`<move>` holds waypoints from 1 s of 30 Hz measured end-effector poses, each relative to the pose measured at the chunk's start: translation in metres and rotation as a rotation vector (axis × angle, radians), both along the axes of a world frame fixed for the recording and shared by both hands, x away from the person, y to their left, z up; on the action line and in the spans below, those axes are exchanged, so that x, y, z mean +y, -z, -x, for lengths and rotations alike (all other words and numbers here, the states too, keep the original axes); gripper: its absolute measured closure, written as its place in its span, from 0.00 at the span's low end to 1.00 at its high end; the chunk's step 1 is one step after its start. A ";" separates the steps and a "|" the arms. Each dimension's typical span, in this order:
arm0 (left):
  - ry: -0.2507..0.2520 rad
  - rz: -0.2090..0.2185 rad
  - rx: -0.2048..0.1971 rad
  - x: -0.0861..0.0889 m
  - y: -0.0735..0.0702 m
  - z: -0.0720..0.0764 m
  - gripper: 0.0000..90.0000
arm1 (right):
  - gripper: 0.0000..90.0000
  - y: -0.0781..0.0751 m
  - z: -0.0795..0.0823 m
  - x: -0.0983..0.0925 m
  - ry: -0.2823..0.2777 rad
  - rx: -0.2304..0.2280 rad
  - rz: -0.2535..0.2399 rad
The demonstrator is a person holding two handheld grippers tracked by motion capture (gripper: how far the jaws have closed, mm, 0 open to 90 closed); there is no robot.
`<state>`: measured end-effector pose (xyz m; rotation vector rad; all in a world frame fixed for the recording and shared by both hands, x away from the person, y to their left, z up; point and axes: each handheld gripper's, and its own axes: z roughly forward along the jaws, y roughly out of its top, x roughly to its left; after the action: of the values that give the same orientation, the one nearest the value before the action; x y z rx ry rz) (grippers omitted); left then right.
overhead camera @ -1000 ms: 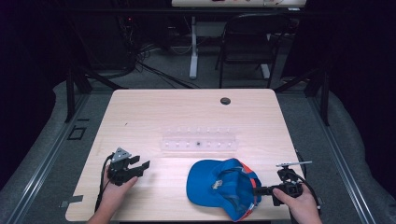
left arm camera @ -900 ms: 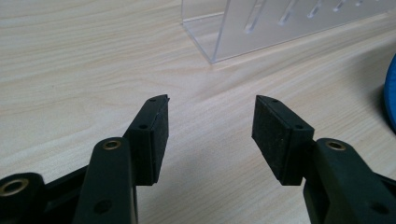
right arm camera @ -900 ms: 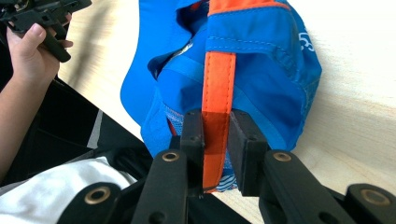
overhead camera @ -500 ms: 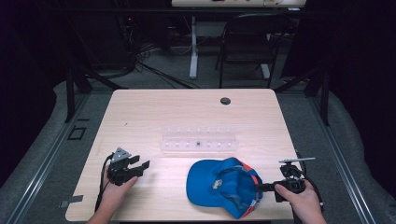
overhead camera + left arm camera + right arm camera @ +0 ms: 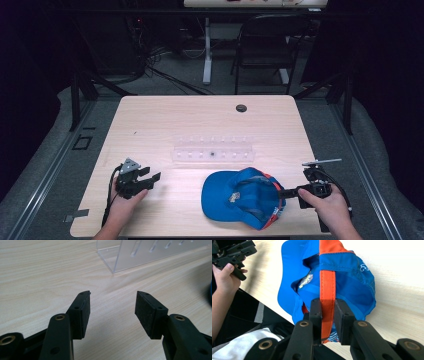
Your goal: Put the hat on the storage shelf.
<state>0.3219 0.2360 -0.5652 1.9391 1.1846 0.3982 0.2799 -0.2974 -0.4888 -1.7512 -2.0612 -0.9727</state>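
a: what is laid out, from the largest thing down?

b: a pale wooden bench (image 5: 165, 120) is seen first. near its front right edge a blue fabric cap with an orange strap (image 5: 242, 197) is lying crown-down, its inside turned up. behind it, near the middle of the bench, a clear plastic rack with a row of small slots (image 5: 212, 149) is stood. a small dark round disc (image 5: 241, 108) is set into the bench near the far edge.

a: and the grippers?

b: the right gripper (image 5: 327, 312) is clamped on the orange strap at the cap's right rim; in the right gripper view the strap is pinched between both jaws. the left gripper (image 5: 112, 306) is held just above the bench at the front left, well apart from the cap, its jaws spread with nothing between them.

a: which step is judged to be in hand?

b: the cap is judged to be grasped and about to be lifted or turned. for the next move, the grip on the thin strap would have to be kept firm, since the cloth could slip or sag; the free left gripper could be brought over to the brim for support.

a: can any writing be read?

b: pale stitched marks are seen on the cap's blue cloth, and a small silvery tag inside it, but neither can be read.
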 end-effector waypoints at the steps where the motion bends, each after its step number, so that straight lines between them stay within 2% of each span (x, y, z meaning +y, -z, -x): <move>1: 0.000 0.000 -0.001 0.000 0.000 0.000 0.52 | 0.87 -0.003 -0.001 0.001 -0.007 0.000 0.010; 7: -0.001 0.000 -0.001 0.000 0.000 0.000 0.52 | 0.87 -0.019 -0.007 0.006 -0.037 -0.004 0.093; 12: 0.001 -0.003 0.001 -0.001 0.000 0.000 0.52 | 0.87 -0.032 -0.014 0.011 -0.053 -0.004 0.142; 13: 0.001 -0.002 0.002 -0.001 0.000 0.000 0.52 | 0.87 -0.035 -0.014 0.012 -0.042 -0.006 0.150; 14: 0.001 -0.001 0.001 -0.001 0.000 0.000 0.52 | 0.87 -0.038 -0.016 0.012 -0.066 -0.004 0.167; 16: 0.001 0.000 0.001 -0.001 0.000 0.000 0.52 | 0.87 -0.044 -0.018 0.015 -0.058 -0.007 0.185; 19: 0.001 -0.001 0.000 -0.001 0.000 0.000 0.52 | 0.87 -0.053 -0.021 0.019 -0.081 -0.006 0.217; 22: 0.002 -0.001 -0.001 -0.001 0.000 0.000 0.52 | 0.87 -0.061 -0.023 0.025 -0.070 -0.005 0.236; 23: 0.001 -0.001 0.000 -0.001 0.000 0.000 0.52 | 0.86 -0.064 -0.025 0.025 -0.097 -0.004 0.249; 30: 0.006 -0.007 0.002 -0.001 0.000 0.000 0.52 | 0.87 -0.075 -0.033 0.033 -0.091 0.025 0.255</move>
<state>0.3221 0.2351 -0.5654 1.9492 1.1798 0.3972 0.3128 -0.2644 -0.4134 -1.7572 -2.3111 -0.6841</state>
